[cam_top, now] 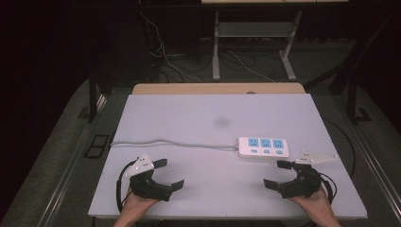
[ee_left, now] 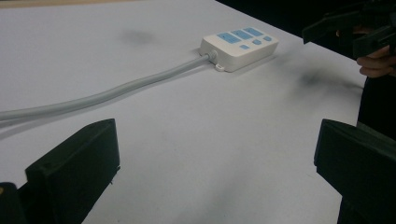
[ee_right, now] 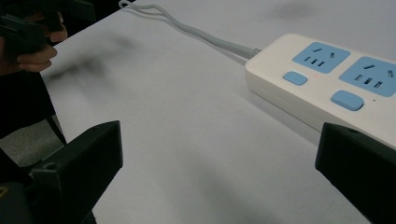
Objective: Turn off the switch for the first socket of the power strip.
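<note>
High view pictures show a white power strip (cam_top: 264, 146) lying flat on the pale table (cam_top: 189, 118), and every place is told from that strip. Its grey cord (cam_top: 170, 142) is seen running away from its left end toward the table's left edge. The right gripper (cam_top: 276, 174) is held just in front of the strip's right end, close to it but not touching. Its jaws are spread wide and nothing is held between them. The left gripper (cam_top: 165, 174) is held well apart from the strip, off to its left and nearer the person, below the cord. Its jaws are also spread wide and are empty. In the right gripper view, the strip's blue sockets (ee_right: 321, 57) and blue buttons (ee_right: 295, 78) are seen very near. It is judged that the reach for the strip is only just starting, and nothing is yet gripped. For the next move, the right gripper likely needs to be brought forward until the strip's body sits between the jaws, and then squeezed gently so the strip is not pushed away.
</note>
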`<state>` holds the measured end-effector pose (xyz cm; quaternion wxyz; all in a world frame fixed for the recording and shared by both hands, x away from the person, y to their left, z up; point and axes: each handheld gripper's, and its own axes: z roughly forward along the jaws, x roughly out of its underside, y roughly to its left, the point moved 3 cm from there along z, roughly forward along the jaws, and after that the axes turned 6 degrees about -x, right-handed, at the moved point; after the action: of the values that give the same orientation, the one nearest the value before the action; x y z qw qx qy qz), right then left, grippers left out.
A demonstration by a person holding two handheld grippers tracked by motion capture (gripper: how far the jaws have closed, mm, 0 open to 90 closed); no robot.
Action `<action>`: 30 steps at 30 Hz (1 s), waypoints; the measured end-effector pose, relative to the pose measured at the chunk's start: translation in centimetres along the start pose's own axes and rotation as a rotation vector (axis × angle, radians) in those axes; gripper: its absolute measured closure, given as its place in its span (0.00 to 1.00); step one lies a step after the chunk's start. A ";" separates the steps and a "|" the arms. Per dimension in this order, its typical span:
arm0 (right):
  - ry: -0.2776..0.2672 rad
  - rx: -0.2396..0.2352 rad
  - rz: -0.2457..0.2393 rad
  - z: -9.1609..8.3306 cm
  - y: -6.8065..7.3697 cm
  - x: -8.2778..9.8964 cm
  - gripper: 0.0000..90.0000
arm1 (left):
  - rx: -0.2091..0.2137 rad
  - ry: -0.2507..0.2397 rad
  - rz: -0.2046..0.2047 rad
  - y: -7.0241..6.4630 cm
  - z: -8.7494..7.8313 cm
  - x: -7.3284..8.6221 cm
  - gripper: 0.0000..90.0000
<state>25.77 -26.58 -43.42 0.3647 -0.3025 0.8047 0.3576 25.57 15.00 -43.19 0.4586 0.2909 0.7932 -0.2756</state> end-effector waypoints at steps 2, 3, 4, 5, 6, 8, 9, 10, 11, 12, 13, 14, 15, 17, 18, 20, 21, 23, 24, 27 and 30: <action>0.006 -0.001 -0.001 0.0 0.0 0.0 0.00 | 0.004 0.004 0.003 -0.1 0.1 0.0 0.00; 0.008 -0.003 -0.002 0.0 0.0 0.1 0.00 | 0.006 0.007 0.006 -0.2 0.2 0.0 0.00; 0.009 -0.004 -0.001 0.0 0.1 0.1 0.00 | 0.008 0.008 0.010 -0.2 0.3 0.0 0.00; 0.012 -0.004 -0.001 0.0 0.1 0.1 0.00 | 0.009 0.009 0.009 -0.3 0.3 0.0 0.00; 0.013 -0.004 -0.002 0.1 0.1 0.1 0.00 | 0.013 0.012 0.011 -0.3 0.4 0.0 0.00; 0.013 -0.004 -0.001 0.0 0.1 0.1 0.00 | 0.012 0.012 0.011 -0.3 0.4 0.0 0.00; 0.010 -0.004 0.000 0.0 0.1 0.1 0.00 | 0.013 0.012 0.011 -0.3 0.4 0.0 0.00; 0.010 -0.004 0.000 0.0 0.1 0.1 0.00 | 0.015 0.015 0.012 -0.3 0.4 0.1 0.00; 0.010 -0.003 -0.001 0.0 0.0 0.1 0.00 | 0.015 0.016 0.012 -0.3 0.5 0.1 0.00; 0.010 -0.003 0.000 0.0 0.0 0.1 0.00 | 0.015 0.016 0.012 -0.3 0.5 0.1 0.00; 0.011 -0.002 0.000 0.0 0.0 0.1 0.00 | 0.015 0.016 0.011 -0.3 0.4 0.1 0.00; 0.011 -0.002 0.001 0.0 0.0 0.1 0.00 | 0.015 0.016 0.011 -0.3 0.4 0.1 0.00; 0.011 -0.002 0.002 0.0 0.0 0.1 0.01 | 0.015 0.016 0.010 -0.2 0.4 0.1 0.00; 0.011 -0.002 0.005 -0.1 0.0 0.2 0.00 | 0.016 0.015 0.009 -0.2 0.4 0.1 0.00; 0.012 -0.002 0.008 -0.1 0.0 0.2 0.00 | 0.018 0.015 0.008 -0.2 0.5 0.1 0.00; 0.016 0.000 0.009 -0.1 -0.1 0.2 0.00 | 0.020 0.016 0.009 -0.2 0.5 0.1 0.00; 0.016 0.001 0.009 -0.1 -0.1 0.2 0.01 | 0.020 0.016 0.009 -0.2 0.5 0.1 0.00; 0.018 0.002 0.008 -0.1 -0.1 0.2 0.00 | 0.022 0.016 0.009 -0.2 0.5 0.1 0.00; 0.021 0.003 0.008 -0.1 -0.1 0.2 0.00 | 0.022 0.016 0.009 -0.2 0.5 0.1 0.00; 0.027 0.002 0.010 -0.2 0.0 0.2 0.00 | 0.023 0.015 0.007 -0.2 0.5 0.1 0.00; 0.034 0.007 0.009 -0.2 0.1 0.2 0.00 | 0.020 0.013 0.004 -0.1 0.4 0.1 0.00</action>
<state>25.53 -26.76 -43.46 0.3505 -0.3037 0.8134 0.3512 25.65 14.66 -43.47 0.4511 0.2990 0.7926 -0.2809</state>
